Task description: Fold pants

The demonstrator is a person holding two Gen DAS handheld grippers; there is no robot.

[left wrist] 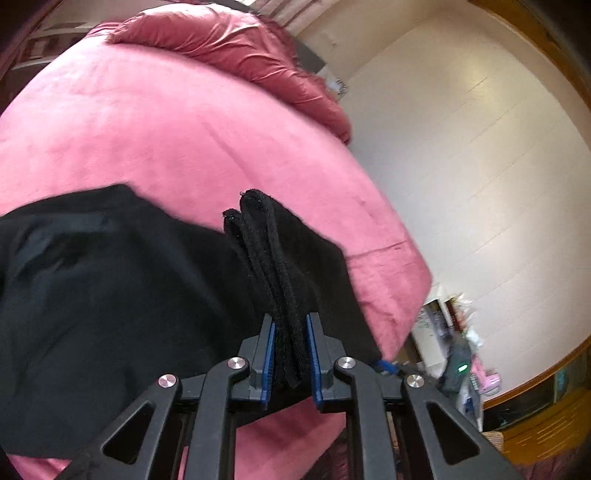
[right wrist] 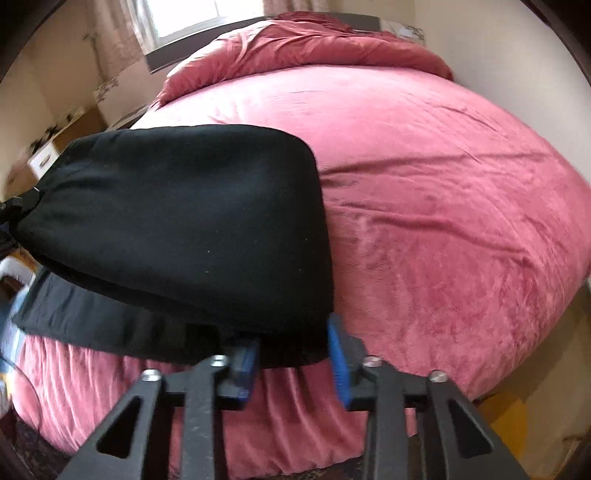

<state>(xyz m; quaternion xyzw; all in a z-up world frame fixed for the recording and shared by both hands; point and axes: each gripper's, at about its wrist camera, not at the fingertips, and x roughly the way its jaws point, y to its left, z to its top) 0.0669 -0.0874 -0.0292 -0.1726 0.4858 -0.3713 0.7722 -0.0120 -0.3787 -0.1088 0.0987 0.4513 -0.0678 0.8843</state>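
Note:
The black pants [left wrist: 110, 314] lie folded over near the front edge of a pink bed [left wrist: 147, 129]. My left gripper [left wrist: 290, 332] is shut on several stacked hem edges of the pants, which stick up between its blue pads. In the right wrist view the pants [right wrist: 184, 221] form a thick folded bundle lifted at the near corner. My right gripper [right wrist: 293, 347] has its jaws apart, with the corner of the bundle lying between them; the left gripper shows faintly at the far left edge [right wrist: 14, 206].
A rumpled pink duvet [right wrist: 314, 44] is heaped at the head of the bed. A window [right wrist: 199, 14] is behind it. Small furniture and clutter stand on the floor beside the bed [left wrist: 458, 350]. A white drawer unit [right wrist: 44, 158] is at the left.

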